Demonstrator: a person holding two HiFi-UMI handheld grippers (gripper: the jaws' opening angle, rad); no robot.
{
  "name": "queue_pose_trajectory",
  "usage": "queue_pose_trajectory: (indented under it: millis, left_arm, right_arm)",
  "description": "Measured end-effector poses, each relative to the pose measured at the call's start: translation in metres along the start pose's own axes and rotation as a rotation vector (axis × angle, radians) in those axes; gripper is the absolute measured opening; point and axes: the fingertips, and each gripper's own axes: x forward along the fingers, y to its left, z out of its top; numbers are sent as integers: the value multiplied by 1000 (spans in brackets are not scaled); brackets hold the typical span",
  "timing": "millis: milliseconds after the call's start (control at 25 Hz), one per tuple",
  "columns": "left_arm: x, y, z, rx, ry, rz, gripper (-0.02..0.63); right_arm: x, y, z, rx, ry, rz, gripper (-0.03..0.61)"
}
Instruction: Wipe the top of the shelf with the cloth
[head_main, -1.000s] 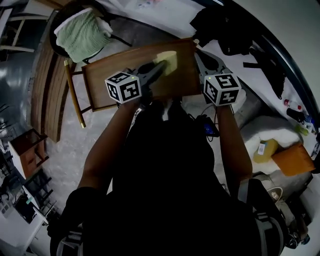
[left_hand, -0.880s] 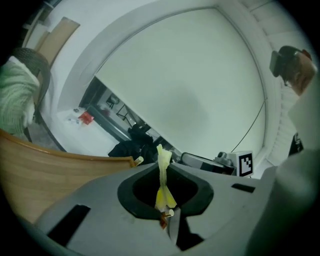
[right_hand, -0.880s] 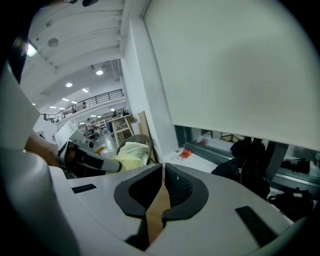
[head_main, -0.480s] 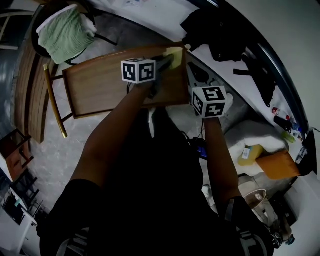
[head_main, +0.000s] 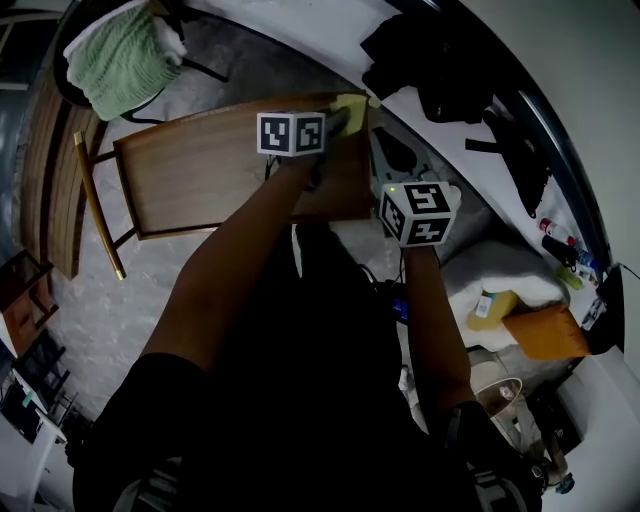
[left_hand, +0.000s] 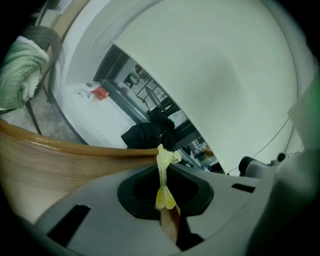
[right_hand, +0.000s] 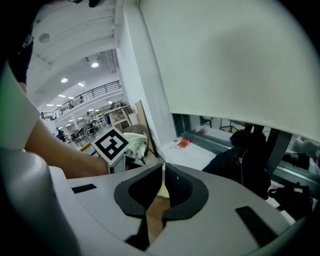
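While the left gripper (head_main: 338, 122) pins the yellow cloth (head_main: 351, 106) on the far right corner of the shelf (head_main: 200, 180), the right gripper (head_main: 383, 150) hangs just off that corner.
Left fingers (left_hand: 95, 200) pinch a fold of cloth, which touches the wooden top. Right fingers (right_hand: 95, 210) are pressed together, nothing held. A green towel (head_main: 118, 55) lies beyond the shelf's far left corner.

I'm in a big open hall, more workshop or lab than home: round ceiling lights (right_hand: 95, 64) dot a high white roof, a railed upper gallery (right_hand: 92, 93) runs across the far end, and the floor (head_main: 150, 290) is bare grey. Black bags (head_main: 440, 75) lie on a long white ledge (left_hand: 107, 112) by the wall, with small bottles (head_main: 560, 248) further along
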Motion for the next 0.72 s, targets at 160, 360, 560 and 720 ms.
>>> queue_pose_trajectory:
  millis: [160,360,560,720]
  left_arm:
    - [5,10,-2,15,15,57,35]
    - [6,23,-11,3,34,112,35]
    - [6,31,-17,16,39,129,35]
    - [-2,40,-20,14,42,147,35]
  right_arm:
    - [2,8,0,7,-6,9,31]
    - [2,22,-6,-9,7,25,31]
    - [4,31,-10,-18,19,34,31]
    - [5,39,-15,-27,33,38,31]
